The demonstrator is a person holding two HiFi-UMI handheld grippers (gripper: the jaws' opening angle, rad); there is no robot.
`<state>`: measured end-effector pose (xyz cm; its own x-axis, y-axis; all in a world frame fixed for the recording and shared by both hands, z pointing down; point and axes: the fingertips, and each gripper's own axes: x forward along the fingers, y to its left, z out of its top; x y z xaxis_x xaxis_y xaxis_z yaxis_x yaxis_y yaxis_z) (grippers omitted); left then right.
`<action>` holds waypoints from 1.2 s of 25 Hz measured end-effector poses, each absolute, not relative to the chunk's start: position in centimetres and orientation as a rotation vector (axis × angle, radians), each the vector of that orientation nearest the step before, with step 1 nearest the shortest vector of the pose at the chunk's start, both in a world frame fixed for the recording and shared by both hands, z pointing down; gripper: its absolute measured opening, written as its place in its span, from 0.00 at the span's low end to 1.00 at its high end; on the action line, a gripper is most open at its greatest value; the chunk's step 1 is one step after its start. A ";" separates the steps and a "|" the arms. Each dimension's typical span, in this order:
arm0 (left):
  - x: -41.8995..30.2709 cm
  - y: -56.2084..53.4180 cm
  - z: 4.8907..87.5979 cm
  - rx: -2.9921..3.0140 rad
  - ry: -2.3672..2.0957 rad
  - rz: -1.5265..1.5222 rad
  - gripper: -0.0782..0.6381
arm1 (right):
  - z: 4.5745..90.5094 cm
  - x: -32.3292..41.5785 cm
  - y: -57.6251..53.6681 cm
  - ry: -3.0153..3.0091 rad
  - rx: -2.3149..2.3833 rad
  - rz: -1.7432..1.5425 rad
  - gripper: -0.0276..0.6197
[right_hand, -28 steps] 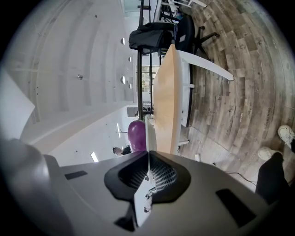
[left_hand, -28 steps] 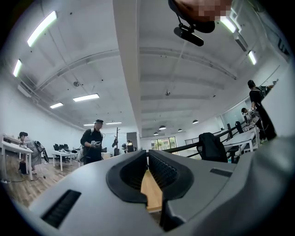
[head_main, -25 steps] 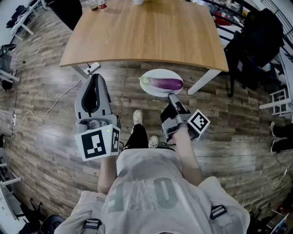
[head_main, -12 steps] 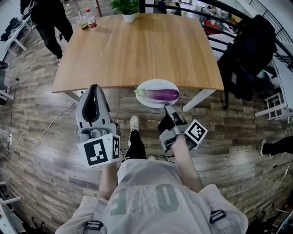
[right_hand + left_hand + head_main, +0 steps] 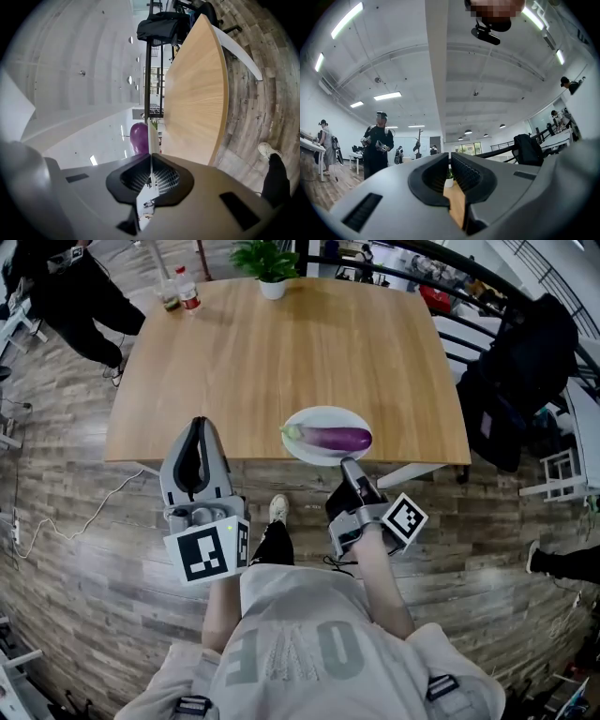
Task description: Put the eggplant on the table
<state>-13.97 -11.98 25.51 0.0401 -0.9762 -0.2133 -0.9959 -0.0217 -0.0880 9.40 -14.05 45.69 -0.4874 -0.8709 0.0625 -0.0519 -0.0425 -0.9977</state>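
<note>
A purple eggplant [image 5: 333, 438] lies on a white plate [image 5: 310, 417], held level just over the near edge of the wooden table [image 5: 281, 343]. My right gripper [image 5: 349, 463] is shut on the plate's near rim. In the right gripper view the plate [image 5: 151, 140] shows edge-on, pinched between the jaws of the right gripper [image 5: 151, 173], with the eggplant [image 5: 139, 137] beyond it. My left gripper [image 5: 199, 423] hangs to the left at the table's near edge, shut and holding nothing. In the left gripper view the left gripper [image 5: 450, 165] points across the tabletop.
A potted plant [image 5: 272, 263] and bottles [image 5: 187, 287] stand at the table's far edge. A person in black [image 5: 66, 296] stands at the far left. A chair draped with a black coat [image 5: 525, 362] is at the right, by a railing. Wood floor lies underfoot.
Both grippers moved forward toward the table. The plate with the eggplant, earlier over the floor in front of the table, now reaches over its near edge.
</note>
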 end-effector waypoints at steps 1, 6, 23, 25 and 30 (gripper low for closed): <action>-14.5 -13.3 25.4 -2.103 2.035 0.129 0.14 | 45.6 8.9 -15.3 1.579 -0.998 -1.602 0.08; -16.4 -19.3 24.4 -2.114 2.006 0.108 0.14 | 45.3 7.0 -20.7 1.567 -1.019 -1.595 0.08; -18.8 -30.6 25.5 -2.145 2.029 0.065 0.14 | 50.8 4.7 -31.6 1.512 -1.086 -1.649 0.08; -18.4 -31.0 26.1 -2.152 2.048 0.044 0.14 | 51.8 4.7 -32.0 1.507 -1.067 -1.680 0.08; -17.7 -32.0 26.8 -2.146 2.059 0.025 0.14 | 54.4 3.8 -33.2 1.496 -1.002 -1.732 0.08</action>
